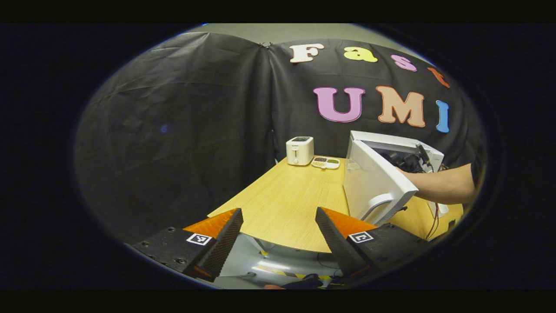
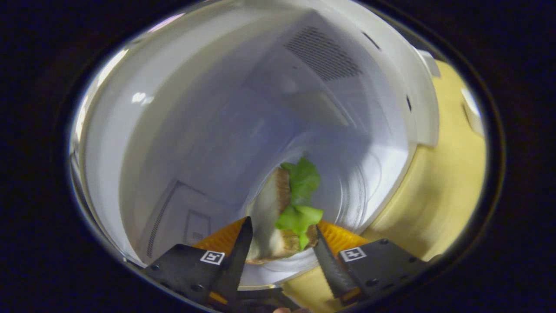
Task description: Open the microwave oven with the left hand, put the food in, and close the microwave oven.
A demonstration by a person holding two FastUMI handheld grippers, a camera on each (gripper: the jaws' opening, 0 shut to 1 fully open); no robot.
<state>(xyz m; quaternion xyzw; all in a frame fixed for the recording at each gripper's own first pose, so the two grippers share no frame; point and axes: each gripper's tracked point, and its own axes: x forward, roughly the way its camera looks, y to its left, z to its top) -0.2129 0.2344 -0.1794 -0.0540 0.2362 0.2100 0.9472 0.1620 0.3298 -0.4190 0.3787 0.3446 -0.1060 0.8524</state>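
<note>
The white microwave (image 1: 397, 142) stands on the right of the wooden table (image 1: 286, 204), its door (image 1: 373, 182) swung open toward me with the curved handle (image 1: 375, 206) low on its edge. A person's forearm (image 1: 443, 184) reaches into the oven. My left gripper (image 1: 278, 230) hangs open and empty off the table's near edge, left of the door. In the right gripper view, my right gripper (image 2: 282, 243) is inside the white cavity (image 2: 208, 130), shut on a sandwich (image 2: 271, 208) with green lettuce (image 2: 302, 182), held on edge above the glass turntable (image 2: 360, 187).
A white toaster (image 1: 299, 150) and a small divided dish (image 1: 325, 163) sit at the table's far end by the black cloth wall. Cables hang off the table's right side (image 1: 434, 217). The floor below shows striped tape (image 1: 286, 273). Table surface (image 2: 438, 191) lies right of the cavity opening.
</note>
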